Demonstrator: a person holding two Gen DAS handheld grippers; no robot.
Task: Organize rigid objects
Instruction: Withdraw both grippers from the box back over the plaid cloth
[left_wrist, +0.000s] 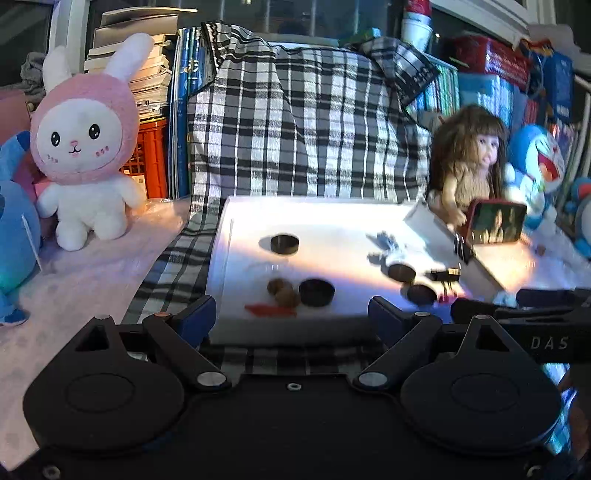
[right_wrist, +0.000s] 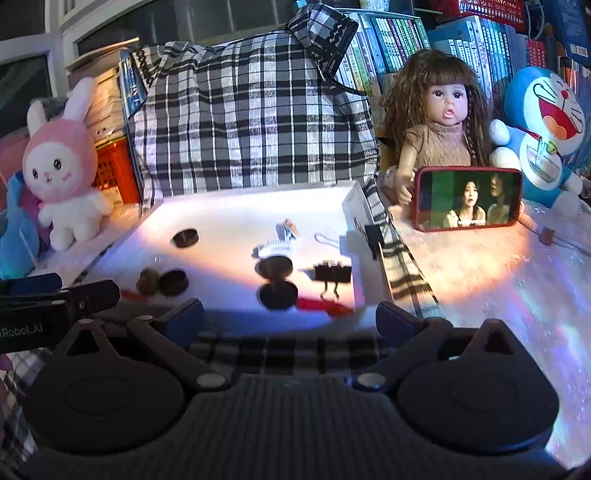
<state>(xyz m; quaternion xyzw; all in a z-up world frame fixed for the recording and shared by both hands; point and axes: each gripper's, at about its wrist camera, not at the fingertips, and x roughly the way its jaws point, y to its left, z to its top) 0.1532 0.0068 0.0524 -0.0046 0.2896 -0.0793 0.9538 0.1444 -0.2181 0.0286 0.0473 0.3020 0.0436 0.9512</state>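
A white tray (left_wrist: 332, 221) lies on plaid cloth and holds several dark round discs, among them one (left_wrist: 284, 243) at the far left and one (left_wrist: 316, 292) near the front. Beside the front disc are brown walnuts (left_wrist: 282, 290) and a red strip (left_wrist: 269, 310). A black binder clip (right_wrist: 332, 275), a wire clip (right_wrist: 327, 239) and a small white brush-like piece (right_wrist: 277, 243) lie on the tray's right side (right_wrist: 229, 214). My left gripper (left_wrist: 291, 314) hangs open at the tray's front edge, holding nothing. My right gripper (right_wrist: 291, 317) is open too, and nothing is between its fingers.
A plaid-covered bundle (left_wrist: 303, 122) rises behind the tray. A pink bunny plush (left_wrist: 83, 147) stands to the left. To the right, a doll (right_wrist: 439, 122) sits behind a propped phone (right_wrist: 467, 197), next to a blue cat plush (right_wrist: 546, 129). Books line the back.
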